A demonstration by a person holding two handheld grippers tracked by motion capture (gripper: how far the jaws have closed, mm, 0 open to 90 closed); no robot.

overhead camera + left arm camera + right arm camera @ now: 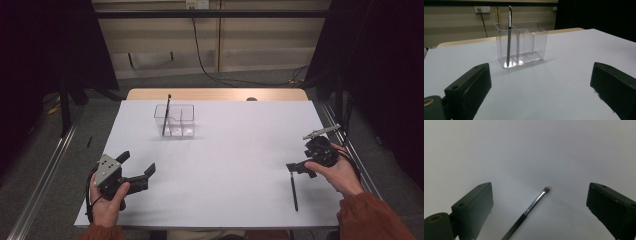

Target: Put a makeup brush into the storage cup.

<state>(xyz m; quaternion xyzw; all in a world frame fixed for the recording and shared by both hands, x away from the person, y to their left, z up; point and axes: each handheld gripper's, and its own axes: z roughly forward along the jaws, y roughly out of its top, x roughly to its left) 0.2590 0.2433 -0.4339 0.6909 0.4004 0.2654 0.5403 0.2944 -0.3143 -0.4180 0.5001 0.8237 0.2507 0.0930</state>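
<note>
Right gripper [540, 207], jaws spread, hovers over a makeup brush [529, 211] well short of the clear organizer [174, 120]; left gripper [138, 165] waits, spread, near the table's [240, 150] edge.

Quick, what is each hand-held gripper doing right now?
Left hand-held gripper: open, empty.
Right hand-held gripper: open, above the brush on the table, not gripping.

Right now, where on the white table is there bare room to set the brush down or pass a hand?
The widest bare patch is mid-table, between the left gripper and right gripper, in front of the clear organizer. The far right, beyond the organizer, is bare too. It is tighter by the right gripper, where the brush lies.
</note>
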